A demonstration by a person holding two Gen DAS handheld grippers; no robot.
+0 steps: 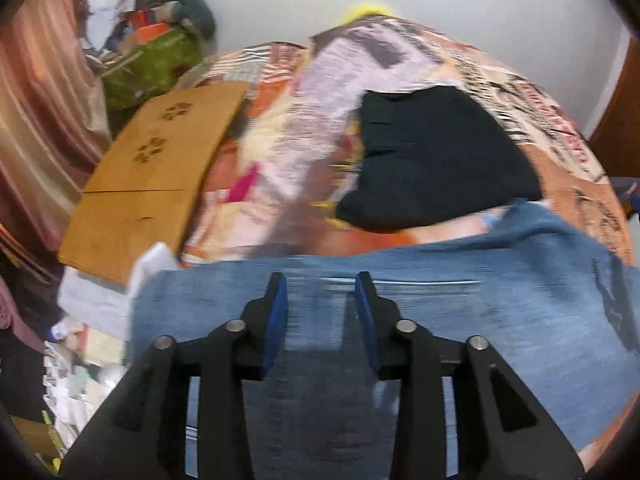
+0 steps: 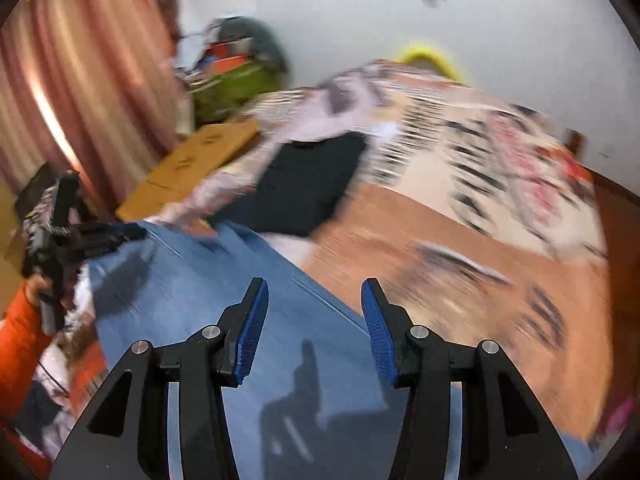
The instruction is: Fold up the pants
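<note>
Both grippers — left gripper (image 1: 321, 280) and right gripper (image 2: 313, 286) — released above the jeans (image 1: 440, 300); grasp 2 near corners evenly.

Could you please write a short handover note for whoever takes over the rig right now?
Left gripper: open, holding nothing, over the blue jeans.
Right gripper: open, holding nothing, at the jeans' right edge.
The jeans lie spread on the patterned bedspread, near side. A black folded garment sits beyond them, and a wooden board lies to the left.
Done: the black garment looks folded; the frames are too blurred to tell how far the jeans are folded.
Left: probably grip the jeans and fold them; neither gripper has a hold yet.
</note>
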